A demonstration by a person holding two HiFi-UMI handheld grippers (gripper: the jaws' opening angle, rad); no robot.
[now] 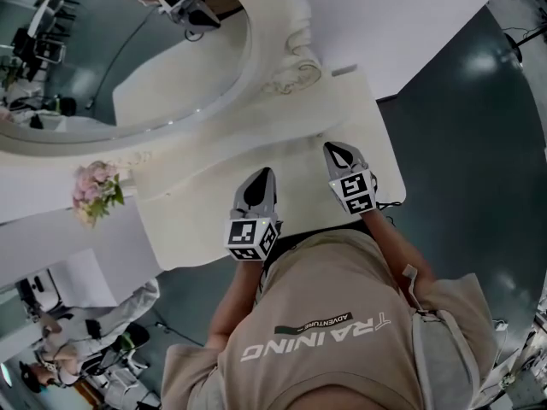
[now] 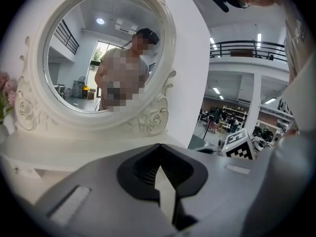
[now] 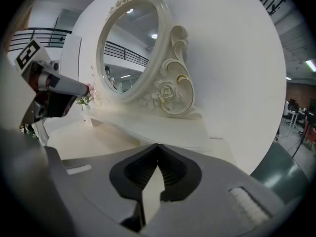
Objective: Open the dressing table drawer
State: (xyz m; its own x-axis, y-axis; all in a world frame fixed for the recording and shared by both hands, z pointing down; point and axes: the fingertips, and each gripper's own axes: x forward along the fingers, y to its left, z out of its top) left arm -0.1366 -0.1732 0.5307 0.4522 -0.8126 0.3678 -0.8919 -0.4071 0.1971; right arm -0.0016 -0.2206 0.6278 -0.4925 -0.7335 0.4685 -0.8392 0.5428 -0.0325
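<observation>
The cream dressing table (image 1: 197, 203) lies below me, its oval mirror (image 1: 128, 58) at the back. No drawer front shows in any view; the table top hides it from above. My left gripper (image 1: 266, 172) hovers over the top near its front edge, jaws shut and empty. My right gripper (image 1: 330, 147) is beside it to the right, also shut with nothing held. In the left gripper view the shut jaws (image 2: 159, 145) face the mirror (image 2: 103, 53). In the right gripper view the jaws (image 3: 158, 144) point at the raised shelf (image 3: 148, 127) under the mirror (image 3: 131, 48).
A small vase of pink flowers (image 1: 96, 190) stands at the table's left end. White wall runs behind the table, dark floor (image 1: 461, 143) to its right. People stand at the lower left (image 1: 85, 331). The left gripper (image 3: 49, 83) shows in the right gripper view.
</observation>
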